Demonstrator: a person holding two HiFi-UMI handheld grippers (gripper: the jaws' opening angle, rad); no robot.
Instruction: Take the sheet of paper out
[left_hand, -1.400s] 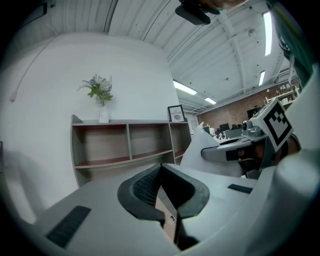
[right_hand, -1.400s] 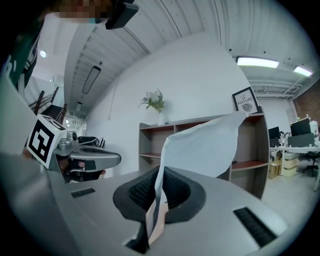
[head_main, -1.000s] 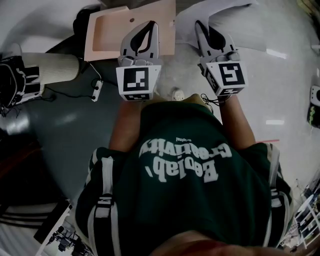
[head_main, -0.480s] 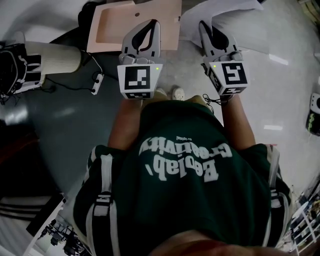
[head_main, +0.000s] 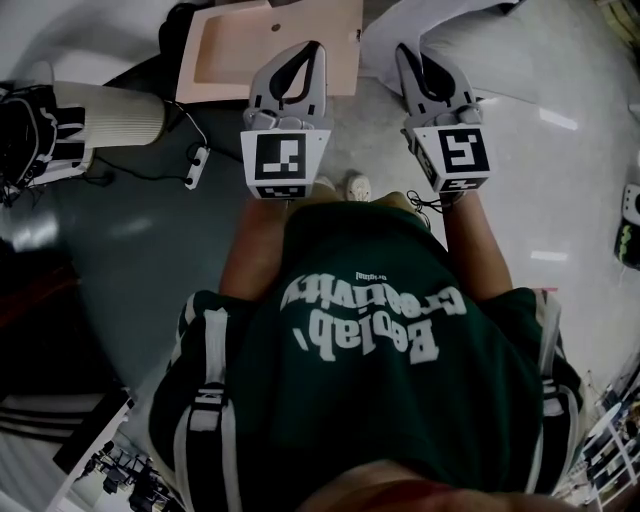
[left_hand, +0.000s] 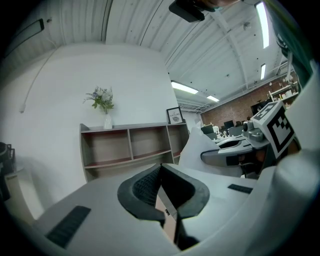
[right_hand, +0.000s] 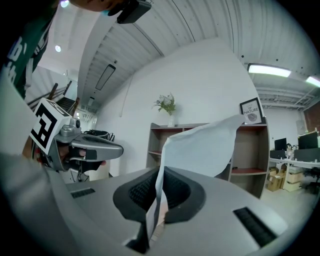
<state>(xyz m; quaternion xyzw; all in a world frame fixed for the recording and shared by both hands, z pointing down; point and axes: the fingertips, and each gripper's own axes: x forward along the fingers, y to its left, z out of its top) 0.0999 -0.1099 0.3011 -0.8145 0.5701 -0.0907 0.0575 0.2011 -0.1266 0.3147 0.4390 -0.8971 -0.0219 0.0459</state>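
My left gripper (head_main: 312, 50) points away from me, level, shut on the edge of a tan envelope (head_main: 230, 50). That envelope shows as a thin tan edge (left_hand: 169, 220) pinched between the dark pads of the left gripper (left_hand: 160, 169). Beside it, my right gripper (head_main: 402, 50) is shut on a white sheet of paper (head_main: 480, 45). The sheet (right_hand: 200, 145) rises curled from between the closed jaws of the right gripper (right_hand: 161, 172). Envelope and sheet lie side by side, their near edges almost meeting.
A white ribbed cylinder (head_main: 110, 115) lies at the left, with a cable and small device (head_main: 195, 170) on the dark floor patch. My shoes (head_main: 355, 185) show below the grippers. Ahead stands a low shelf (left_hand: 130, 147) with a vase of flowers (left_hand: 103, 102).
Both grippers have shifted a little across the floor view with envelope and sheet still gripped. The jaws stay closed.
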